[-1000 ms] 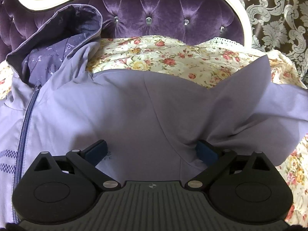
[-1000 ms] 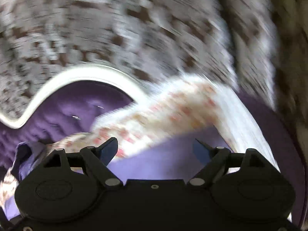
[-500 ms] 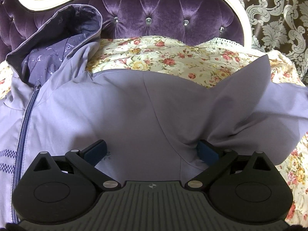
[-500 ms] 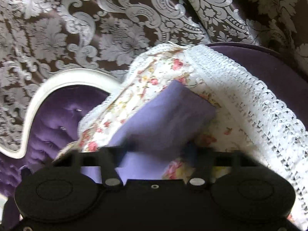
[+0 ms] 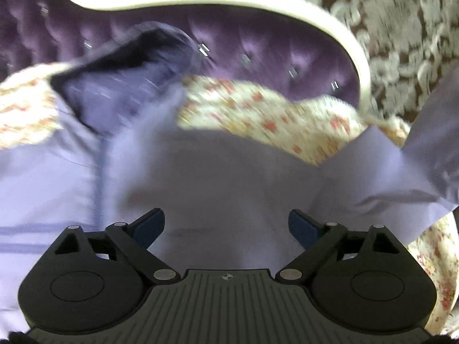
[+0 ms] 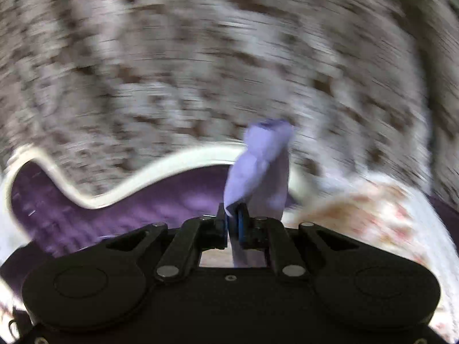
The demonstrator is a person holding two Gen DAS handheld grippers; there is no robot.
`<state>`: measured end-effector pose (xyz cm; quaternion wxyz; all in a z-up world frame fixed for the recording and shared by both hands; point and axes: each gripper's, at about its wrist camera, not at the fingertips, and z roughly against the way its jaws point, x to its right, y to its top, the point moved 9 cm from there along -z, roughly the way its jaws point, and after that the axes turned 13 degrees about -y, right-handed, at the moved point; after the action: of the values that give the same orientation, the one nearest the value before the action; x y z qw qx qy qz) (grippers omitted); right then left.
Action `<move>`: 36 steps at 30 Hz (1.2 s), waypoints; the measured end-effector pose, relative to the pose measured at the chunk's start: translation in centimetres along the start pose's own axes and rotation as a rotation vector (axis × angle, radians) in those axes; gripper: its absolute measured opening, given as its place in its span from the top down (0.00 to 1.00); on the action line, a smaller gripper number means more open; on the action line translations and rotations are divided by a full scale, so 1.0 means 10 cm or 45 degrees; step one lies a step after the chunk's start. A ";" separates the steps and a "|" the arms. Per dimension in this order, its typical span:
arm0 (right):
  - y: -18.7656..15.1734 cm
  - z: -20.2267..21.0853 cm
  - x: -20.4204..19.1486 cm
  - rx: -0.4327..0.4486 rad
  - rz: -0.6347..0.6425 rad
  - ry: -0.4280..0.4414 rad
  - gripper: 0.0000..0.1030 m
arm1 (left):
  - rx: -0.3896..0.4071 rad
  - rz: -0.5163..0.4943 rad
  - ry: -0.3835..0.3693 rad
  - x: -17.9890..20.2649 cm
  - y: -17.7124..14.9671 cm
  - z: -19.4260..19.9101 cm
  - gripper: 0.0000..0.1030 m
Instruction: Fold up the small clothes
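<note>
1. Since a second ago your right gripper (image 6: 233, 223) has gone from wide apart to nearly together, and it now pinches the lavender sleeve (image 6: 259, 169) that lay flat on the bedspread half a second back.
2. Your right jaws are closing at this moment, with a fold of that sleeve between the pads; the loose end stands up above the fingertips, in front of the white headboard frame (image 6: 160, 172).
3. Your left gripper (image 5: 226, 226) has pulled back from the lavender hooded jacket (image 5: 218, 177), and more of the jacket's left front shows than before.
4. Your left jaws stand wide and are closing slightly; the jacket body lies beneath them, but the blue pads (image 5: 149, 226) press on nothing.
5. You can see the jacket spread on the floral bedspread (image 5: 258, 109), zipper (image 5: 99, 177) at left, dark-lined hood (image 5: 129, 66) at far left against the purple tufted headboard (image 5: 258, 46).
6. At right in the left view, the sleeve rises off the bed toward the upper right edge.
7. Both views are smeared by motion, so fine detail of the patterned wall (image 6: 200, 57) is lost.
</note>
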<state>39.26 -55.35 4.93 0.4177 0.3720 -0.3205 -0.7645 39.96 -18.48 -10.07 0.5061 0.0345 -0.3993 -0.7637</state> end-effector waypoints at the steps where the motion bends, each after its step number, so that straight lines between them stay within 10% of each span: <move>1: 0.03 0.06 -0.28 0.009 0.044 0.056 0.86 | 0.015 0.005 0.010 -0.07 0.02 0.12 0.09; 9: -0.39 0.43 -2.19 0.003 0.257 0.457 0.86 | 0.144 0.143 0.098 -0.96 0.04 1.04 0.08; 17: -1.74 0.41 -3.43 -0.161 0.454 0.668 0.87 | 0.252 0.389 0.118 -1.79 -0.13 1.56 0.08; 27: -3.22 0.44 -3.60 -0.312 0.793 0.667 0.71 | 0.254 0.503 0.092 -2.17 -0.31 1.68 0.07; 30: -3.29 0.57 -3.53 -0.307 0.848 0.709 0.30 | 0.251 0.478 0.053 -2.13 -0.41 1.71 0.07; 36: -3.14 0.89 -3.18 -0.199 0.899 0.730 0.30 | 0.246 0.452 -0.108 -1.88 -0.42 1.65 0.06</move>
<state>31.17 -11.83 -6.04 0.7513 0.4039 -0.2403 -0.4634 38.36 6.77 -8.17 0.6097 -0.0203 -0.4915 -0.6216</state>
